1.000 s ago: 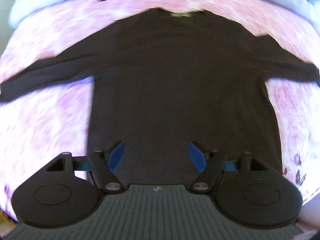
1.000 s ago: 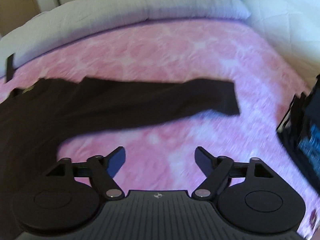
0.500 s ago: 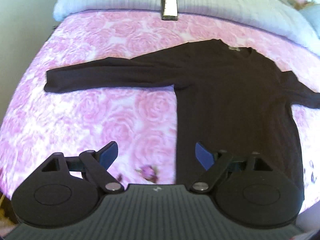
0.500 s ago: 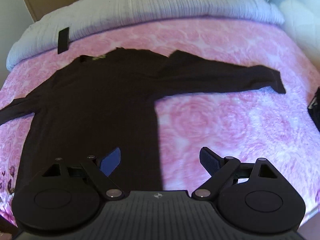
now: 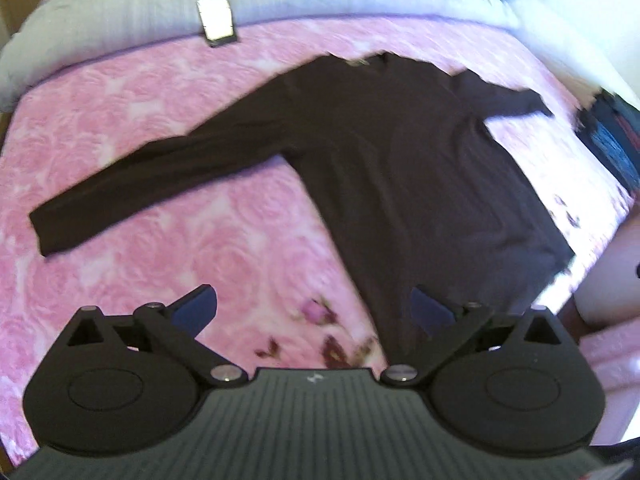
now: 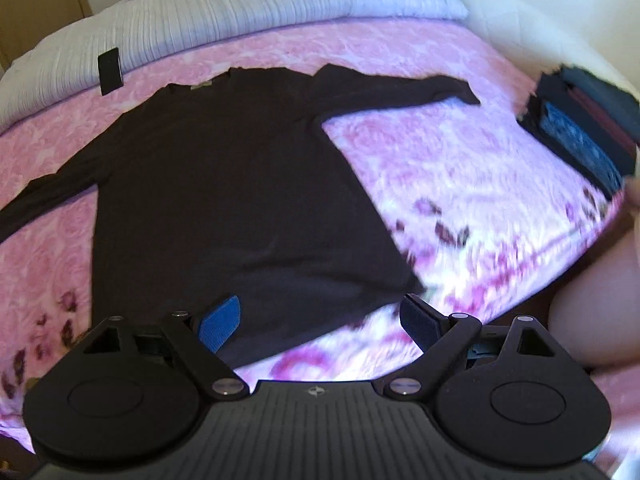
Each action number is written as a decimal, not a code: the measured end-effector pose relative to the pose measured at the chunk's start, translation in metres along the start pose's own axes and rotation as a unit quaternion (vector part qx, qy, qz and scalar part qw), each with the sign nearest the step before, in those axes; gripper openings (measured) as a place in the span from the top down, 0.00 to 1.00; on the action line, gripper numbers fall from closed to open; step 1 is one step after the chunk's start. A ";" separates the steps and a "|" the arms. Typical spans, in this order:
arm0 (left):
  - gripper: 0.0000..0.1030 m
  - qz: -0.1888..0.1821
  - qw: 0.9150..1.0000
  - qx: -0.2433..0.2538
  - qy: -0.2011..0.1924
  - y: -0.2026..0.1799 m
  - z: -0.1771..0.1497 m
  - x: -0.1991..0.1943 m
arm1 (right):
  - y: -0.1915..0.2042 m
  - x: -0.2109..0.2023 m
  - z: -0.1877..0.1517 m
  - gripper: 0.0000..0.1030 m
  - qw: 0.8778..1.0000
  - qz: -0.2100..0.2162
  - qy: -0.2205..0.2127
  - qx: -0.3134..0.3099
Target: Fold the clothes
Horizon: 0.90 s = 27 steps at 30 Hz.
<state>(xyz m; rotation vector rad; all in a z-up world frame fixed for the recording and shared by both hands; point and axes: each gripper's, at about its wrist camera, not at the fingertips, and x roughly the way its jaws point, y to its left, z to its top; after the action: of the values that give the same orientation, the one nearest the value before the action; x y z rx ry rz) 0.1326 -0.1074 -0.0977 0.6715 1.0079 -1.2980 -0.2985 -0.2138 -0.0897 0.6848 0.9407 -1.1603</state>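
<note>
A dark long-sleeved sweater [image 5: 400, 152] [image 6: 224, 184] lies flat on the pink rose-patterned bedspread [image 5: 200, 240] [image 6: 460, 160], both sleeves spread out, neck towards the far white duvet. My left gripper [image 5: 314, 306] hovers above the sweater's near left hem corner, its jaws still opening, with nothing between its blue pads. My right gripper [image 6: 320, 320] hangs over the near right hem corner, open and holding nothing.
A phone [image 5: 217, 20] [image 6: 110, 70] lies at the far edge where the white duvet [image 6: 240, 8] begins. A stack of folded dark clothes [image 6: 580, 132] [image 5: 612, 140] sits at the bed's right side. The bed's near edge runs just under both grippers.
Both views have swung: the left gripper slid from the sweater's middle to its left hem side and opened wider; the right came from the right sleeve back to the hem.
</note>
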 end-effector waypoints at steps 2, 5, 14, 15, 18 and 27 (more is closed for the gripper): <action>0.01 -0.014 1.000 0.014 0.003 -0.013 -0.005 -0.005 | 0.006 -0.011 -0.010 0.13 1.000 -0.002 0.000 0.014; 0.01 -0.022 0.999 0.048 0.005 -0.030 -0.006 -0.013 | 0.019 -0.027 -0.026 0.13 1.000 -0.007 -0.003 0.021; 0.01 -0.062 0.988 0.137 -0.018 -0.041 0.003 -0.026 | 0.055 -0.062 -0.060 0.13 0.998 -0.030 0.004 0.055; 0.01 -0.068 0.986 0.149 -0.021 -0.038 0.005 -0.028 | 0.061 -0.066 -0.065 0.13 0.997 -0.037 0.002 0.062; 0.01 -0.089 0.978 0.188 -0.032 -0.020 0.006 -0.036 | 0.082 -0.077 -0.078 0.13 0.994 -0.057 -0.003 0.090; 0.01 -0.088 0.970 0.223 -0.030 0.074 -0.006 -0.062 | 0.189 -0.097 -0.110 0.13 0.988 -0.088 -0.014 0.125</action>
<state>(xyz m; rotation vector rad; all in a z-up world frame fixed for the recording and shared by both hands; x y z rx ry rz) 0.2055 -0.0604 -0.0548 0.8915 0.7402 -1.7157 -0.1565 -0.0246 -0.0581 0.7958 0.8521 -1.4569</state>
